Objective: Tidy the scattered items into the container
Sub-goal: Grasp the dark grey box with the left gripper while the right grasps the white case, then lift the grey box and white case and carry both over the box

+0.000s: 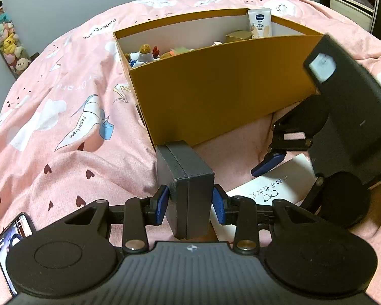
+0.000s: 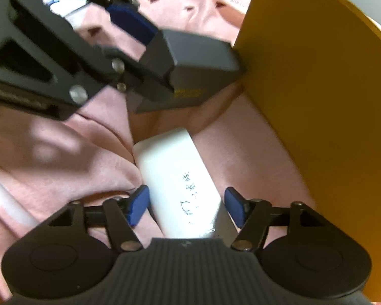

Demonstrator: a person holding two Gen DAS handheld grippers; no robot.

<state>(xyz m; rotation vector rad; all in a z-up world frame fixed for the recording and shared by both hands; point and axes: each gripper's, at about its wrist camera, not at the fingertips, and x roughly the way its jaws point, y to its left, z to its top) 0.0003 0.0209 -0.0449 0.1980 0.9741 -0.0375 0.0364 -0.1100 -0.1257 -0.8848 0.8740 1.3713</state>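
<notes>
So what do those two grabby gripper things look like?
Both match. The left gripper and right gripper each have a black ribbed body, two round black discs, black link bars with silver screws, and blue pads on the fingertips. A small white cross-in-circle mark sits mid-body. No cables or sleeves show.

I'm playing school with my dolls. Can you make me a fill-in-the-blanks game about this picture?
1. The left hand-held gripper holds a small ____ box.
2. The white case lies between the ____ jaws of the right hand-held gripper.
3. The big container is ____ outside.
4. The bedcover is ____.

Missing words: grey; open; orange; pink
</notes>
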